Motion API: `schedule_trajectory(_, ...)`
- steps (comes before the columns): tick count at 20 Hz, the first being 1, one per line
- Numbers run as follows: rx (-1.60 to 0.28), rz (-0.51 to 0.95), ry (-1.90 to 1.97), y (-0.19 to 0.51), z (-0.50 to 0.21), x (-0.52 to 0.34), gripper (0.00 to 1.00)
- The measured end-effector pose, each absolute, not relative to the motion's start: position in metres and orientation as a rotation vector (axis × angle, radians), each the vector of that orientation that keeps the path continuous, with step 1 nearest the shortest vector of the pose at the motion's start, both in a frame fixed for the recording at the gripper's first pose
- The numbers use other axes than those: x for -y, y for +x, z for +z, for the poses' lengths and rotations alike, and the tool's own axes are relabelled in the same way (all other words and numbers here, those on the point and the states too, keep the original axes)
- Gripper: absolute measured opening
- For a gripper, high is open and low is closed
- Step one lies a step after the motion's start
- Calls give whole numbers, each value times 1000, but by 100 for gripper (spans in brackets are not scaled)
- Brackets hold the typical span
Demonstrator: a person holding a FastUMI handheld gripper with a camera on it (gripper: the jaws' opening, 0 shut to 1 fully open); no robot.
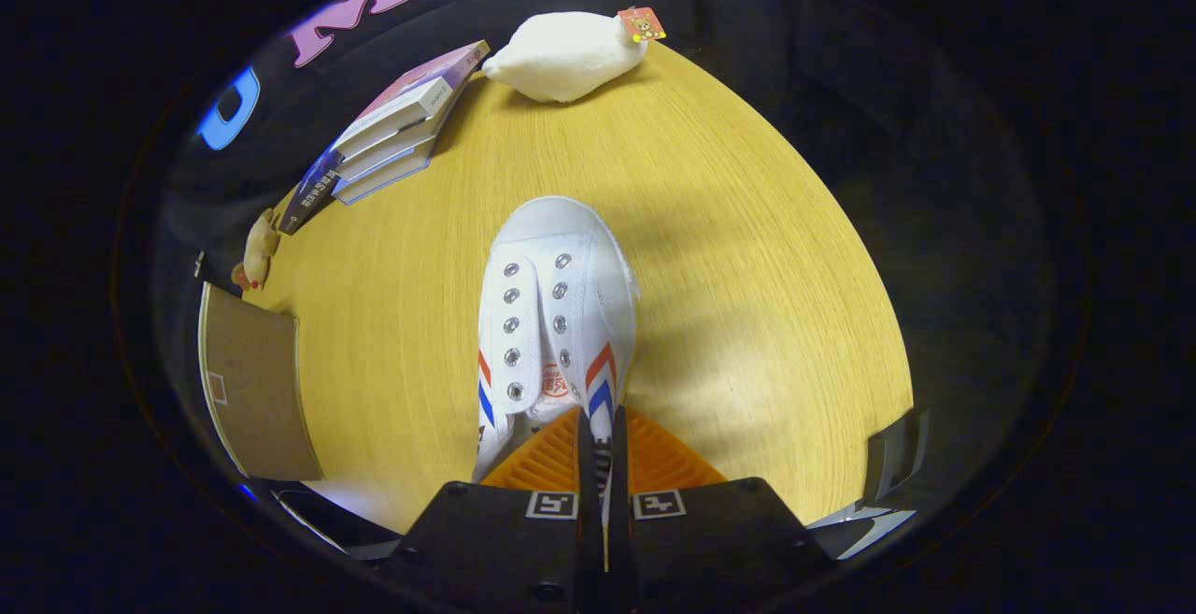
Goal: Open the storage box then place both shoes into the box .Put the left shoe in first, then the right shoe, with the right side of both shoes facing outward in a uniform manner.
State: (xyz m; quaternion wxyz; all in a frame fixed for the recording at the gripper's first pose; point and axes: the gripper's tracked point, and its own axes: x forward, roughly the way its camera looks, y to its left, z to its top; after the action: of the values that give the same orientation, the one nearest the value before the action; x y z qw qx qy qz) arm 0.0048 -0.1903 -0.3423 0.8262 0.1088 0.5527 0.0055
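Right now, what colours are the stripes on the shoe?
Red and blue chevrons on the white shoe, gripper view.

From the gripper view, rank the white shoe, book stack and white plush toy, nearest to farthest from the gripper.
1. White shoe: held between the fingers of the gripper, toe pointing away.
2. Book stack: well beyond, to the left.
3. White plush toy: farthest, at the table's far edge.

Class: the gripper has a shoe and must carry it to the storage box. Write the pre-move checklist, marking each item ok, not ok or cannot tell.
1. Grip: gripper fingers nearly together, pinching the heel rim of the white sneaker: ok.
2. Sneaker clear of the wooden table: cannot tell.
3. Left or right shoe: cannot tell.
4. Table just beyond the toe is bare; plush toy and stacked books lie far beyond: ok.
5. Brown box panel left of the fingers; open or not: cannot tell.
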Motion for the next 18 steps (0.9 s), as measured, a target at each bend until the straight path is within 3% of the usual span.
schedule_trajectory(8,-1175,80,283,-19,-276,118,6)
schedule_trajectory(18,-1092,280,370,-50,-164,-78,6)
